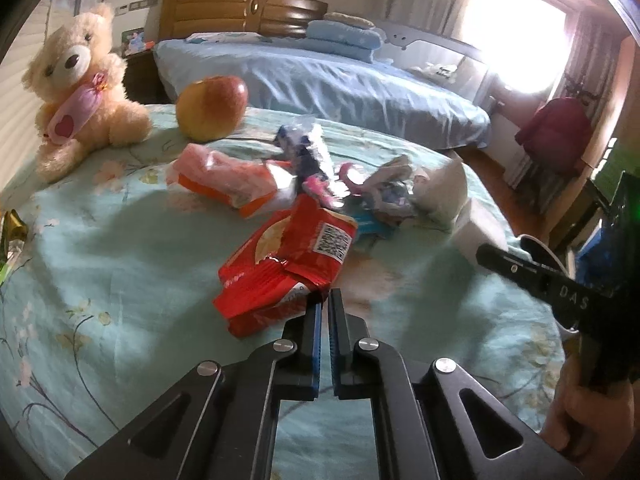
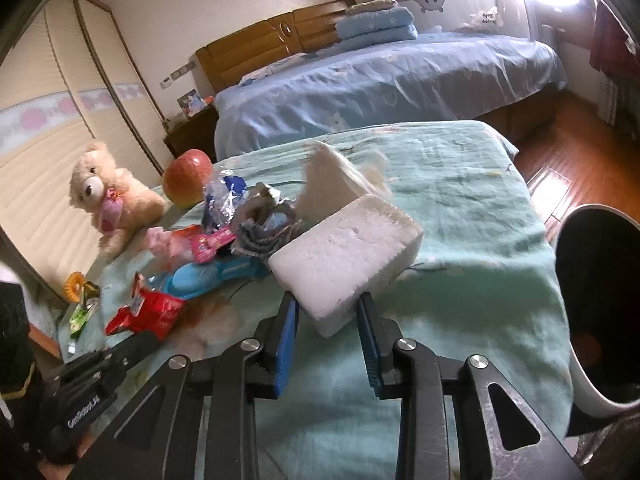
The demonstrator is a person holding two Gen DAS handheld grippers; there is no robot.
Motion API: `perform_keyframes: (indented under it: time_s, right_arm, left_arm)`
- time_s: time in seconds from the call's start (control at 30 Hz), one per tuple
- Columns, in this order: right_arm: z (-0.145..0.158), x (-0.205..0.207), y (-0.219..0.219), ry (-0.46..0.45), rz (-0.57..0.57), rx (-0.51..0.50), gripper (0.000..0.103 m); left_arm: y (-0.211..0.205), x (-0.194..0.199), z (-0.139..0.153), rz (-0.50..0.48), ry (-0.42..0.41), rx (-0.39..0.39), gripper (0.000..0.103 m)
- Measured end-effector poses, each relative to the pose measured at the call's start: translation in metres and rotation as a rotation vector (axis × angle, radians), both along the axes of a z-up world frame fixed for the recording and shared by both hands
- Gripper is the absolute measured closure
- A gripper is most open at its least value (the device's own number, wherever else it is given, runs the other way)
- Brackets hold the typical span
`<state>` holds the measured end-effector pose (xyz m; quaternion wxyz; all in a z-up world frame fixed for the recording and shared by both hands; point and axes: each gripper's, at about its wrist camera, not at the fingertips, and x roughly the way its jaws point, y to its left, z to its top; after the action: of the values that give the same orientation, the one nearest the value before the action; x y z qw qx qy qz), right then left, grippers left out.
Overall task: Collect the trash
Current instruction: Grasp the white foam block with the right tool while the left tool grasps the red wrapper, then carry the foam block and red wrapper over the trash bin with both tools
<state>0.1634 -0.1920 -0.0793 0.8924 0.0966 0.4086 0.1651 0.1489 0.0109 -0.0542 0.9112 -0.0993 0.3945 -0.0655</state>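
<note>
Left tool (image 1: 325, 300): jaws together, pinching the near corner of the red snack wrapper (image 1: 286, 264). The wrapper lies on the teal floral cloth (image 1: 120, 280) of the bench, crumpled, code label facing up.

Right tool (image 2: 328, 304): jaws clamped on the near end of the white foam block (image 2: 346, 250). The block sticks out forward and up between the blue pads (image 2: 285, 344); its far end sits just beside the trash pile.

Rest of the pile, mid-bench:
- pink and orange wrapper (image 1: 228, 180), left of centre
- blue and silver foil wrapper (image 1: 302, 144), behind it
- pink packet (image 2: 210, 242) and blue plastic piece (image 2: 208, 280), touching each other
- grey crumpled wrapper (image 2: 266, 222), touching the white tissue pack (image 2: 336, 178)

Left edge of the bench: small green and gold wrapper (image 2: 82, 312) beside an orange ring (image 2: 74, 286), well apart from the pile.

Non-trash on the bench: teddy bear (image 1: 76, 88) at the far left, apple (image 1: 212, 108) just beside it.

Bin (image 2: 600, 308): white wall, dark inside, standing off the right edge of the bench, near the right tool.

A hand (image 1: 580, 416) grips the right tool's handle at the lower right of the left wrist view. Blue bed (image 2: 380, 88) behind the bench.
</note>
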Motion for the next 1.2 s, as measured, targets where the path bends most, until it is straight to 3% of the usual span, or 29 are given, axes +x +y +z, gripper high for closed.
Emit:
perform_keyframes:
  time_s: [0.67,0.97,1.2]
  right_arm:
    - [0.014,-0.043,-0.065,-0.026,-0.105,0.024,0.073]
    - [0.014,-0.05,-0.078,-0.031,-0.126,0.029,0.073]
    - [0.012,-0.053,-0.076,-0.028,-0.122,0.038,0.073]
  left_arm:
    - [-0.073,-0.007,0.017,-0.196,-0.036,0.001,0.103]
    - [-0.074,-0.015,0.017,-0.199,-0.046,-0.003,0.103]
    - [-0.051,-0.024,0.019,-0.139,-0.062,0.03,0.099]
